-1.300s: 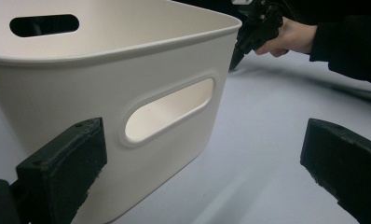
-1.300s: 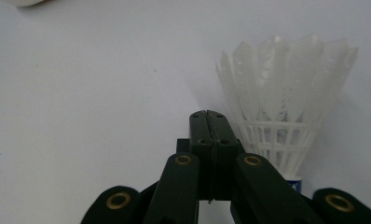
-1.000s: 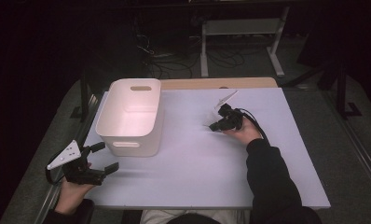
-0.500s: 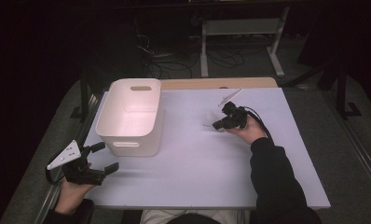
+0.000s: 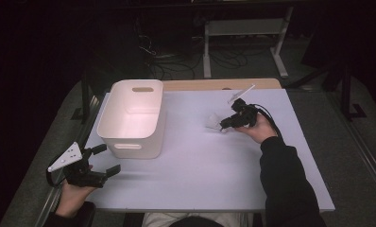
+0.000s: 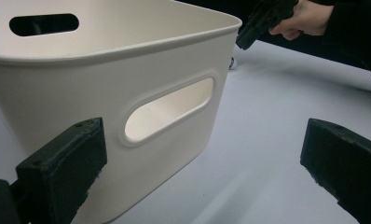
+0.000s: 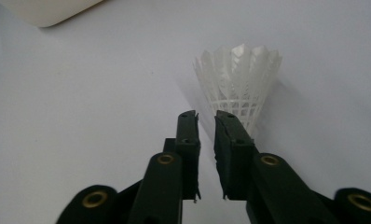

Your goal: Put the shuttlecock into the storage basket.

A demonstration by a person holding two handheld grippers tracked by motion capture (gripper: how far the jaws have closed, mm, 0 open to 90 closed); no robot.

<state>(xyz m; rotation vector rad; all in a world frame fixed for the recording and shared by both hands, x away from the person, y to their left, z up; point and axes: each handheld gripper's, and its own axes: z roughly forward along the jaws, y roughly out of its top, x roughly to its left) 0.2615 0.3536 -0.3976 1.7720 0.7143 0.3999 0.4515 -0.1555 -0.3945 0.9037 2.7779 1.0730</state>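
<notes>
A white plastic shuttlecock (image 7: 239,79) lies on the pale table (image 5: 200,165), just past my right gripper (image 7: 206,116) and against the outer side of its right jaw. The jaws have just been opening; a narrow gap stands between them with nothing in it. In the high view the shuttlecock (image 5: 214,122) rests at the tips of the right gripper (image 5: 222,126), right of centre. My left gripper (image 5: 108,158) is open at the near left, facing the handle slot of a white bin (image 6: 104,70).
The white bin (image 5: 111,118) stands empty at the left of the table. A wooden strip (image 5: 214,84) runs along the far edge. Cables and a metal stand lie on the dark floor beyond. The right hand's gripper (image 6: 263,21) shows past the bin in the left gripper view.
The right hand has shifted slightly right and up, and the shuttlecock now shows white on the table at its tips. The left hand has not moved.
</notes>
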